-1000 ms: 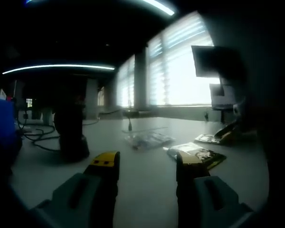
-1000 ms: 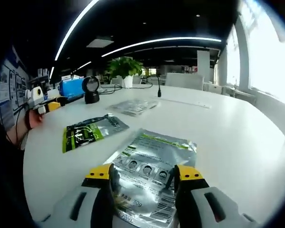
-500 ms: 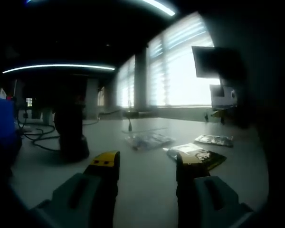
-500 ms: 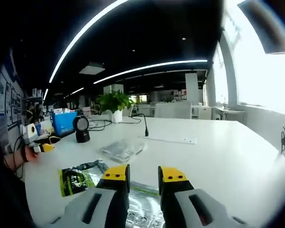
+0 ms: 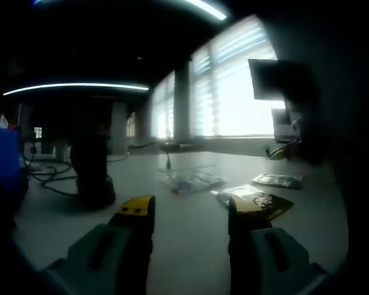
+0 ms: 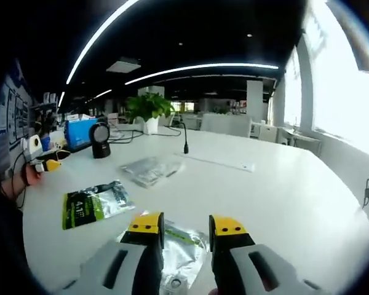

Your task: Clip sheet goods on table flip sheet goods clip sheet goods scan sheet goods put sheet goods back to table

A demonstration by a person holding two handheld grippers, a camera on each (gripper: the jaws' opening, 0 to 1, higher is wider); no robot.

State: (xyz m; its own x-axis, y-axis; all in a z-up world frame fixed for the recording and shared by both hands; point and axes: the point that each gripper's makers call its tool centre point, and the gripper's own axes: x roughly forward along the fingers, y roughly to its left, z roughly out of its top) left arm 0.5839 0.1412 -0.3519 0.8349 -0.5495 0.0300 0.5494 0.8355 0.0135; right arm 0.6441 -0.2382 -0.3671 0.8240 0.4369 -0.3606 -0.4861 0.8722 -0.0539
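Right gripper (image 6: 186, 224) jaws narrowly parted over silver pouch (image 6: 183, 247), nothing gripped, green packet (image 6: 92, 203) left, clear bag (image 6: 146, 169) beyond, left gripper (image 5: 190, 212) released, scanner stand (image 5: 91, 172) ahead-left.

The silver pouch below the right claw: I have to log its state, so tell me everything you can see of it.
The silver pouch is a shiny, crinkled foil packet with a green strip near its far edge. It lies flat on the white table, partly hidden behind the right claw, whose yellow-tipped jaws stand apart above it. I cannot tell whether they touch it. The green-and-black pouch lies apart, to its left.
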